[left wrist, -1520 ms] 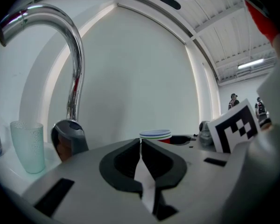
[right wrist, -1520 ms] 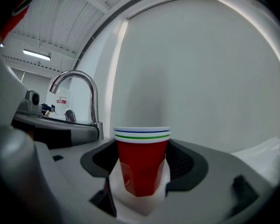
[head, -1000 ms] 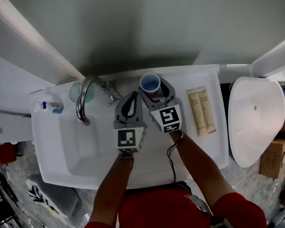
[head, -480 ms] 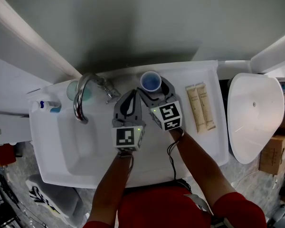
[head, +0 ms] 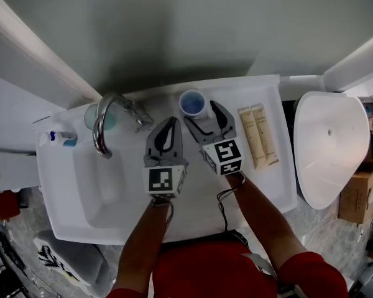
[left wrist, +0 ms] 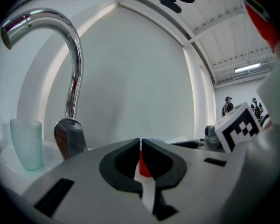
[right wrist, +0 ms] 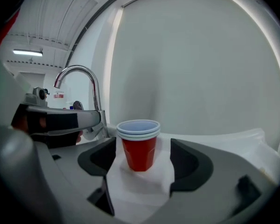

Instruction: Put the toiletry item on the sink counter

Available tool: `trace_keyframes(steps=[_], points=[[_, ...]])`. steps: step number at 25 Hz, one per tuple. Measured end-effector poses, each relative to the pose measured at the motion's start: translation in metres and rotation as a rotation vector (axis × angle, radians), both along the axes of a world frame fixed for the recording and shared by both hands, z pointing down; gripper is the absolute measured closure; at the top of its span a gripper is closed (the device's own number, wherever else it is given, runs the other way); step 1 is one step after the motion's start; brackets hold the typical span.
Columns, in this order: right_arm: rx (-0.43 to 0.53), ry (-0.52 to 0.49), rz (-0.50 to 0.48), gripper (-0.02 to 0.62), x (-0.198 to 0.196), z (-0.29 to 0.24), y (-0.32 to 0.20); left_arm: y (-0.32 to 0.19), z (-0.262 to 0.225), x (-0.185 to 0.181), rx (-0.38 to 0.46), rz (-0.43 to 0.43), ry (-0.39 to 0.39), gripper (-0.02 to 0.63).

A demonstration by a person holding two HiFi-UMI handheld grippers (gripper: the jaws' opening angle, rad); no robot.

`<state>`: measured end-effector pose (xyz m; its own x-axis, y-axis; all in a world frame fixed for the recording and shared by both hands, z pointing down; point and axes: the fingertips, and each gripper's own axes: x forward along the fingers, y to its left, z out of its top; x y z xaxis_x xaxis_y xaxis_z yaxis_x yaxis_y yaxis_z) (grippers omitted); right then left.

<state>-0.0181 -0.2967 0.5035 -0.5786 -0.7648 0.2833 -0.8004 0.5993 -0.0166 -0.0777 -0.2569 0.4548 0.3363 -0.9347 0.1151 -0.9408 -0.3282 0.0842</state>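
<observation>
Now right tongs [head: 201, 113] opening, drawn back; cup [head: 193, 102] free beyond tips.

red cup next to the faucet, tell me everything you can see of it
The red cup looks like thin plastic: red faceted wall, pale bluish inside, and layered white rims that suggest several cups nested. It stands upright on the white sink counter, right of the faucet, with nothing visible inside. The right gripper has its jaws opening; the cup sits at the mouth of their gap, and neither pad touches it.
</observation>
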Motion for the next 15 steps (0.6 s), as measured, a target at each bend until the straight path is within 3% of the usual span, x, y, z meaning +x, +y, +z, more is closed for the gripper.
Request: trace_keyframes(steps=[8, 15], points=[[-0.011, -0.136, -0.105, 0.268, 0.007, -0.048, 0.058, 0.026, -0.031, 0.004, 0.03, 0.053, 0.017, 0.58], [0.103, -0.207, -0.225, 0.301, -0.005, -0.122, 0.115, 0.069, -0.085, 0.012, 0.08, 0.138, 0.073, 0.581]])
